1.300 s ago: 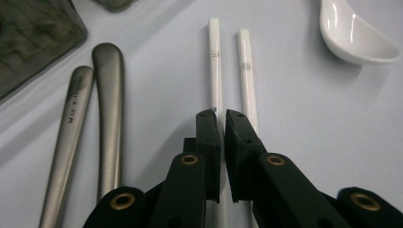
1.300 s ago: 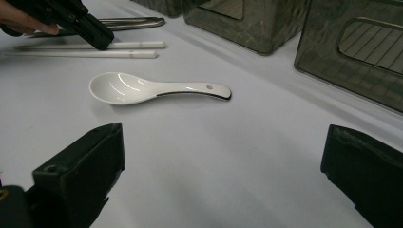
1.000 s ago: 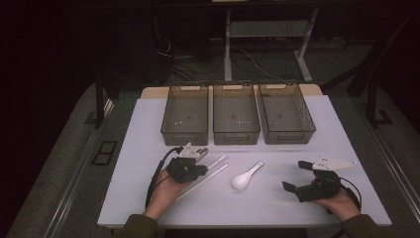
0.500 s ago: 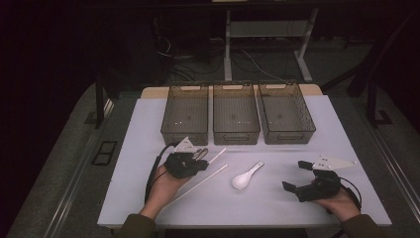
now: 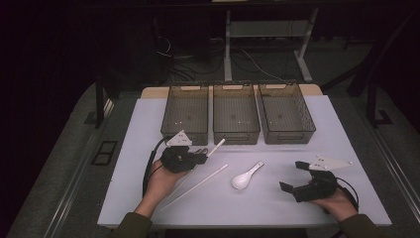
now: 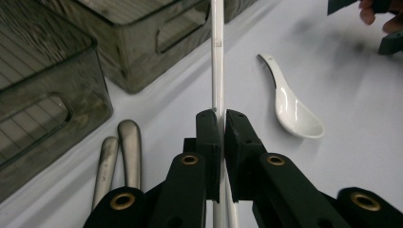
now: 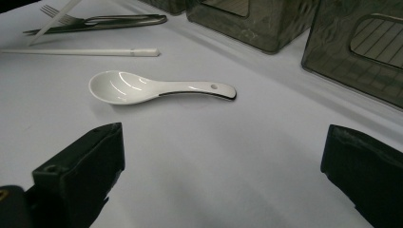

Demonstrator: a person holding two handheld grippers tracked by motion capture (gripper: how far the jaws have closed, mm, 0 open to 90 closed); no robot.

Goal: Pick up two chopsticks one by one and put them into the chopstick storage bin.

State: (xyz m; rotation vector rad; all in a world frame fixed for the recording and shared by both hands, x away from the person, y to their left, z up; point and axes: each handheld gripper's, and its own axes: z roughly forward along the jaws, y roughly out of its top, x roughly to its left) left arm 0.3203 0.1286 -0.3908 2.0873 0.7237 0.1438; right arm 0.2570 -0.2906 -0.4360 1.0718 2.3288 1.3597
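The left hand-held gripper (image 6: 222, 124), near the tabletop's (image 5: 148, 124) left front, pinches a long white plastic chopstick (image 6: 217, 57) between its pressed-together jaws; the stick points toward three smoky transparent plastic bins (image 5: 236, 114) lined along the far edge. A second white chopstick (image 5: 198, 186) lies flat just beside it, and metal cutlery handles (image 6: 121, 156) rest under the gripper. A white ceramic soup spoon (image 5: 246, 176) lies mid-tabletop. The right hand-held gripper (image 5: 297, 176), near the right front corner, has its jaws spread wide, holding nothing.
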